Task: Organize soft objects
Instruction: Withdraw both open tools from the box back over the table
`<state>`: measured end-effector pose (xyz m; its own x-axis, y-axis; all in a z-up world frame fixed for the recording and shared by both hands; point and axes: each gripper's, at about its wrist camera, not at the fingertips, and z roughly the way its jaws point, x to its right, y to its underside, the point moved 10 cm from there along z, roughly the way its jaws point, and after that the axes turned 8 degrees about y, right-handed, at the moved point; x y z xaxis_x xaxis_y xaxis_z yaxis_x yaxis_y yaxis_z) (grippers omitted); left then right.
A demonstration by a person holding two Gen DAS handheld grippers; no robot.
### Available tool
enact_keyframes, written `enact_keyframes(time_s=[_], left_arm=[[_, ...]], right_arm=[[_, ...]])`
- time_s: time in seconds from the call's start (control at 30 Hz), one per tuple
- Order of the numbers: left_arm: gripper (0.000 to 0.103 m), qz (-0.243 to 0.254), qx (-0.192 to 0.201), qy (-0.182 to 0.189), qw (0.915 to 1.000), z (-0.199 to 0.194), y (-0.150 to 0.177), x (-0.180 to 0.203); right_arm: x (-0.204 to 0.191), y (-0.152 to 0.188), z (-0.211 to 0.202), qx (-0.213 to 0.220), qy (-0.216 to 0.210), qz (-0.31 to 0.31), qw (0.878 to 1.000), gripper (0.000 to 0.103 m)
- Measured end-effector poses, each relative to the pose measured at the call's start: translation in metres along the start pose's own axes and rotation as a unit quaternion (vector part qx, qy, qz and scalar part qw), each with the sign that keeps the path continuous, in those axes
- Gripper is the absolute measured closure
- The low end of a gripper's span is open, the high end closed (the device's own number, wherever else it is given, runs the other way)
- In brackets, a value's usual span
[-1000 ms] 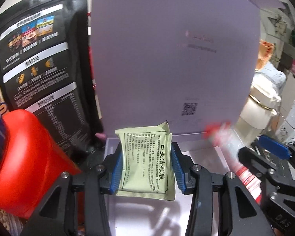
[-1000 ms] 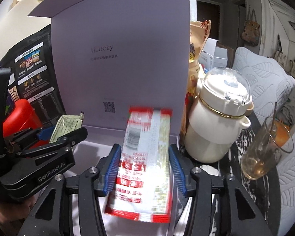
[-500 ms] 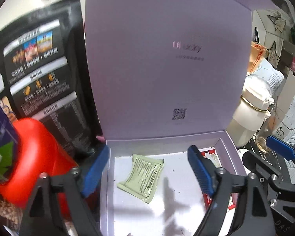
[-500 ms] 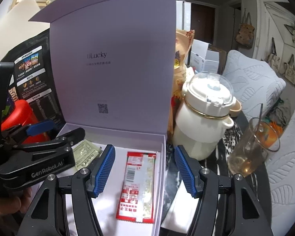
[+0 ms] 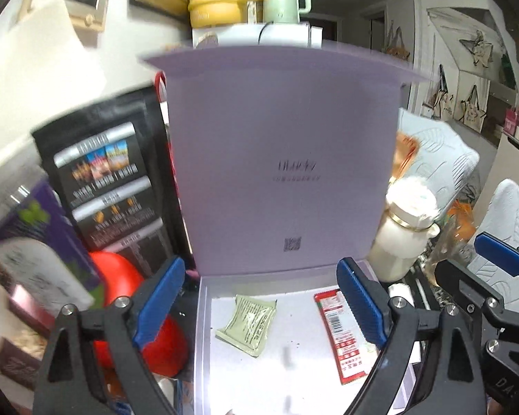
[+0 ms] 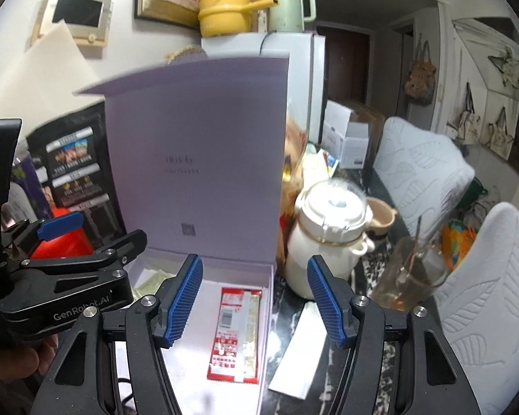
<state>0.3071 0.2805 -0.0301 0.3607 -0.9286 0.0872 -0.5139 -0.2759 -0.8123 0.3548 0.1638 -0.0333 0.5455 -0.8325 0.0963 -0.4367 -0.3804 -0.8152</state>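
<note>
While both sachets lie boxed, a white jar stands beside.

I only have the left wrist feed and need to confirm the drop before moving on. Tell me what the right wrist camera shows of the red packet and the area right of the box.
Observer: The red packet lies flat and whole inside the purple box, along its right wall; the right gripper hangs open above it, empty.
Operator: Report what lies just outside that wall.
Observer: A flat white paper sleeve lies on the dark marbled tabletop, beside the box.
Operator: Name anything breakable nearby.
Observer: A glass cup with a stirrer and brownish liquid stands right of the white lidded pot.
</note>
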Motion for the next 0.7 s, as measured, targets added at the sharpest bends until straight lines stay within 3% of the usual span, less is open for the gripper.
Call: enact_keyframes(time_s=[0.27, 0.57, 0.7], left_arm=[[0.013, 0.014, 0.045, -0.024, 0.9986, -0.06, -0.027, 0.01], [0.012, 0.01, 0.078, -0.033, 0.9964, -0.121, -0.033, 0.015], [0.0, 0.014, 0.093, -0.042, 0.9947, -0.145, -0.032, 0.019]], right_arm=[[0.009, -0.024, -0.054, 0.047, 0.009, -0.001, 0.999, 0.04], [0.016, -0.029, -0.105, 0.078, 0.01, 0.002, 0.997, 0.032], [0.019, -0.026, -0.128, 0.088, 0.01, 0.005, 0.996, 0.028]])
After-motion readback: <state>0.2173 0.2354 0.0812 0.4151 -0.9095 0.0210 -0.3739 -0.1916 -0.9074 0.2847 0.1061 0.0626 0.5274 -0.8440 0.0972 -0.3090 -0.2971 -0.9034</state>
